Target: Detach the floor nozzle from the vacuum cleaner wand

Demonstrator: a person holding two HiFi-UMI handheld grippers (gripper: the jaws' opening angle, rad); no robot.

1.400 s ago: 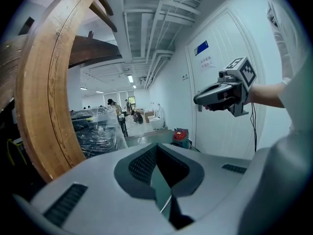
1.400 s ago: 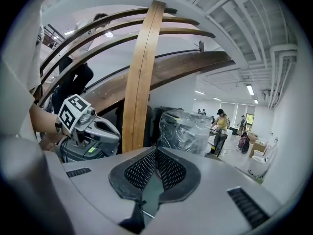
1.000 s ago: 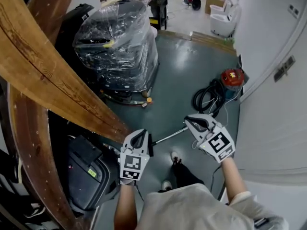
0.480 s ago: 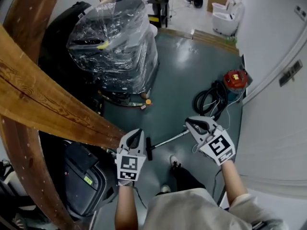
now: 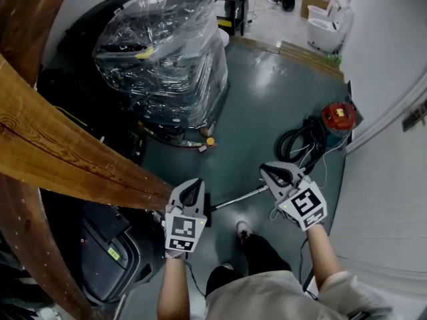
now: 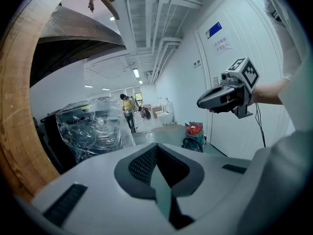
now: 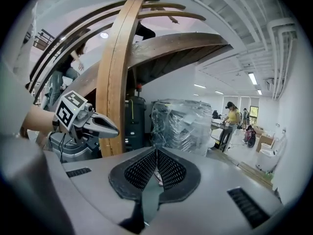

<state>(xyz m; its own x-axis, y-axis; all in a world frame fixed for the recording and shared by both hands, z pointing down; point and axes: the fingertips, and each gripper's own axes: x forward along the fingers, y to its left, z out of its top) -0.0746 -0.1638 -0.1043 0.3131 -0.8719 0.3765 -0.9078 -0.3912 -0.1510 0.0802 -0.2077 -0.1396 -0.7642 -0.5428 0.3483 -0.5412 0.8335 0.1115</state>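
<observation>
— How much of the nozzle (image 5: 208, 211) shows?
— Only a dark sliver just right of the left gripper (image 5: 193, 183); the rest sits behind it.
— And the wand (image 5: 237, 197)?
— Its upper end vanishes under the right gripper (image 5: 265, 170), so where it ends cannot be made out.
— The wrapped load (image 5: 167, 52) ahead of both tools?
— The film blurs whatever is inside.
— The door sign (image 6: 222, 45)?
— Too small to read.
</observation>
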